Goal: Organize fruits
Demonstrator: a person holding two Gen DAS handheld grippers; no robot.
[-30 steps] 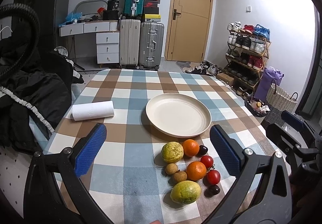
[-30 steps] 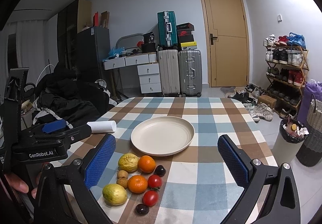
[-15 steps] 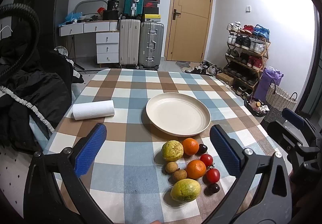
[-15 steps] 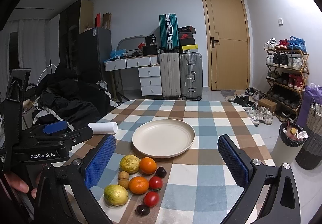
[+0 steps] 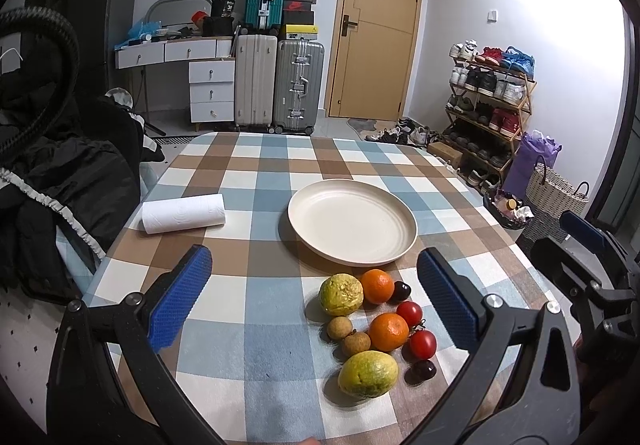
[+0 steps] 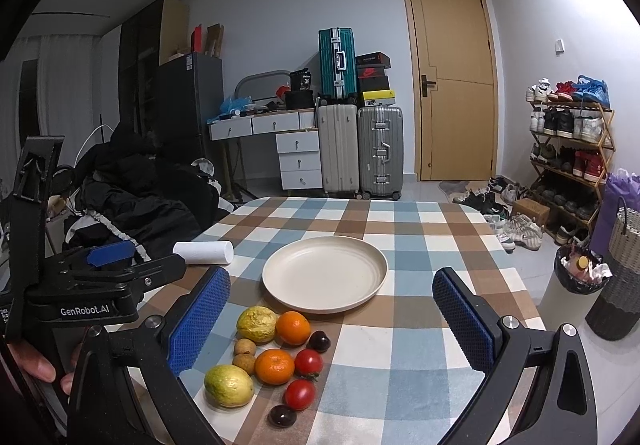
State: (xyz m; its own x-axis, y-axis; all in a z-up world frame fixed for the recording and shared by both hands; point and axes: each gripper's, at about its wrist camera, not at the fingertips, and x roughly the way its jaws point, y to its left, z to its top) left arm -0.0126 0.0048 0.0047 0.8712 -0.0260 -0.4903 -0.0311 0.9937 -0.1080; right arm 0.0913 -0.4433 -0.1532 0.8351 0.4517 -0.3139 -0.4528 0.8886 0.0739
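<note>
A cluster of fruit lies on the checked tablecloth near the front edge: two yellow-green guavas [image 5: 341, 294] [image 5: 368, 374], two oranges [image 5: 377, 286] [image 5: 388, 331], two red tomatoes [image 5: 409, 312], two brown longans [image 5: 339, 327] and two dark cherries [image 5: 399, 291]. Behind them sits an empty cream plate [image 5: 352, 221]. My left gripper [image 5: 314, 299] hangs open above the fruit, holding nothing. My right gripper [image 6: 330, 323] is open too, with the fruit [image 6: 293, 327] low between its fingers and the plate [image 6: 325, 273] beyond. The left gripper's body [image 6: 84, 295] shows at the left of the right wrist view.
A white paper towel roll [image 5: 183, 213] lies left of the plate. Dark clothing [image 5: 60, 181] is piled beside the table's left edge. Suitcases [image 5: 276, 85], a desk with drawers, a door and a shoe rack [image 5: 488, 101] stand behind; a bin [image 6: 576, 277] and basket sit right.
Both views have shifted slightly: the right gripper has risen a little and eased back, so the fruit sits lower in its view. Nothing on the table has moved.
</note>
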